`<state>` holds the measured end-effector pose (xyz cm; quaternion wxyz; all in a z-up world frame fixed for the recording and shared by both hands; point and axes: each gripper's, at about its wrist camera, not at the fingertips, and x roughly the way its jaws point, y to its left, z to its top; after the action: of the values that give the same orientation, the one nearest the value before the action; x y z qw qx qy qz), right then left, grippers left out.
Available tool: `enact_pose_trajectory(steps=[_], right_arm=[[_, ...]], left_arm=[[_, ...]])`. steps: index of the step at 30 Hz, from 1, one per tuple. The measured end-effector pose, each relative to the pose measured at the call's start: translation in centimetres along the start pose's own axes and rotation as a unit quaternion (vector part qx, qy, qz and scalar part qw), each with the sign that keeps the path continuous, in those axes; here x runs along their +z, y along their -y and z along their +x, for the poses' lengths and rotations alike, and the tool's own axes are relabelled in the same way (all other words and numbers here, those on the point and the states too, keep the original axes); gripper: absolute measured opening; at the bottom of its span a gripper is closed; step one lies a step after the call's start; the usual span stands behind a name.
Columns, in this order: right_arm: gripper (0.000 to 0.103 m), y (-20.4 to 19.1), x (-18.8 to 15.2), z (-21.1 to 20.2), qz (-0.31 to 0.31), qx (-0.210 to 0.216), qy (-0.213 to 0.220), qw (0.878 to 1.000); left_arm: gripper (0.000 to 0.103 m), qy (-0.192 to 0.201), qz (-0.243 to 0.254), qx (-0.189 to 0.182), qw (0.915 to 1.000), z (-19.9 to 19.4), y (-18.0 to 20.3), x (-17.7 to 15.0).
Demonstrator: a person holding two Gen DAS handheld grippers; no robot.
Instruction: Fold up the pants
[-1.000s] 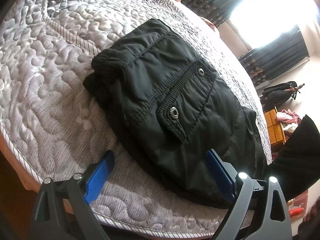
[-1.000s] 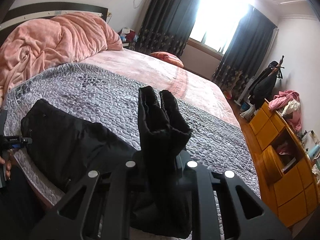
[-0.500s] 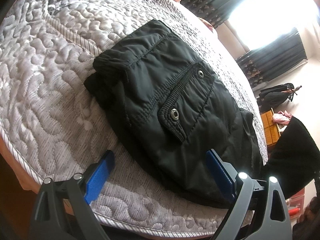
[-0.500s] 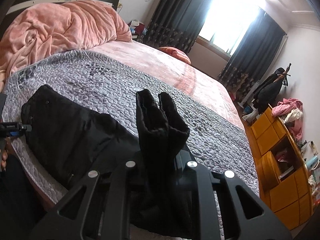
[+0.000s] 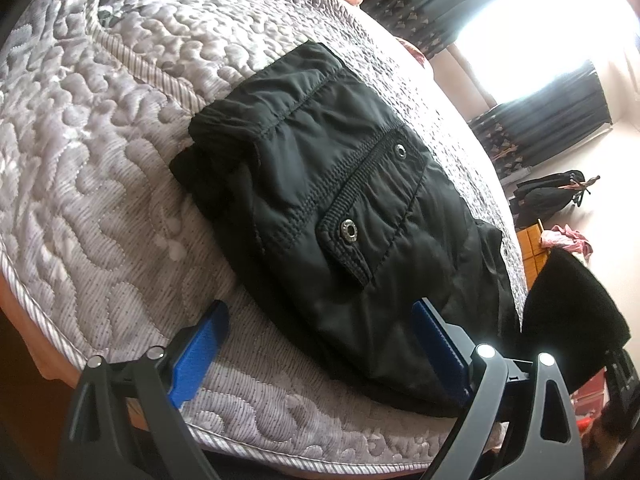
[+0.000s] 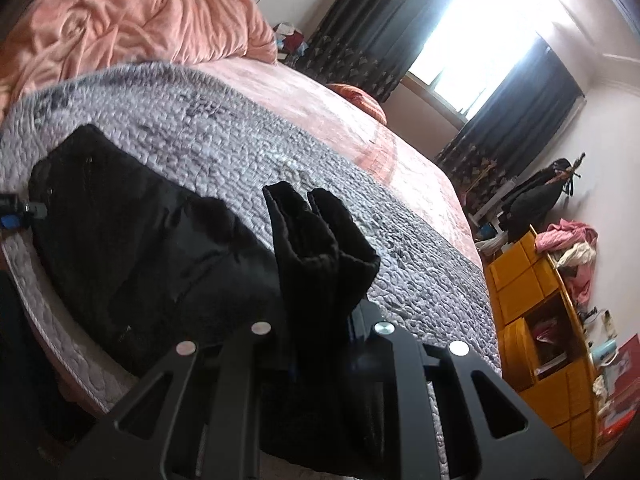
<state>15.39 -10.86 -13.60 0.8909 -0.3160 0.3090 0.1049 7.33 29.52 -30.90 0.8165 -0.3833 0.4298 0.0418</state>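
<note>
Black pants [image 5: 340,208] lie on the grey quilted bed cover [image 5: 100,128], waistband and snap pocket facing up. My left gripper [image 5: 320,344] is open, its blue pads on either side of the pants' near edge, just above the bed's edge. My right gripper [image 6: 320,344] is shut on the black leg ends [image 6: 320,248], which stand up out of its jaws above the bed. The rest of the pants [image 6: 132,224] stretch left across the cover. The lifted leg end also shows in the left wrist view [image 5: 572,316].
A pink duvet [image 6: 120,20] is heaped at the head of the bed. A yellow shelf unit [image 6: 544,320] with clothes on top stands at the right. Dark curtains [image 6: 516,120] frame a bright window. A dark bag hangs on a coat rack [image 6: 548,188].
My right gripper has carried the leg ends left, toward the waistband end of the pants. My left gripper has stayed put and open.
</note>
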Motion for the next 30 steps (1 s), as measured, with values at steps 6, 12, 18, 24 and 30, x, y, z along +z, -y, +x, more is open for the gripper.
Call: enact_pose_trajectory(steps=[6,12,18,24,30], right_arm=[[0.016,-2.4,-0.8,1.1,-0.042,-0.015,-0.006,0.999],[0.016,-3.8,-1.0,2.0,-0.068,-0.025,-0.011,0.997],[0.016,-7.0,-1.8,3.1,-0.126,-0.045,-0.016,0.991],[0.016,-11.3,-4.3,4.7,-0.209,-0.075,-0.026,0.975],[0.018,-14.5,-7.0,6.6,-0.261,-0.088,-0.04,0.96]], left_arm=[[0.093,0.001,-0.005,-0.008,1.0,-0.4,-0.4,0.0],[0.093,0.001,-0.008,-0.013,0.9999,-0.7,-0.8,0.1],[0.093,0.002,-0.01,-0.017,0.9998,-0.9,-1.1,0.2],[0.093,0.002,-0.01,-0.019,0.9998,-1.0,-1.2,0.2],[0.093,0.002,-0.007,-0.018,0.9998,-1.4,-1.2,0.1]])
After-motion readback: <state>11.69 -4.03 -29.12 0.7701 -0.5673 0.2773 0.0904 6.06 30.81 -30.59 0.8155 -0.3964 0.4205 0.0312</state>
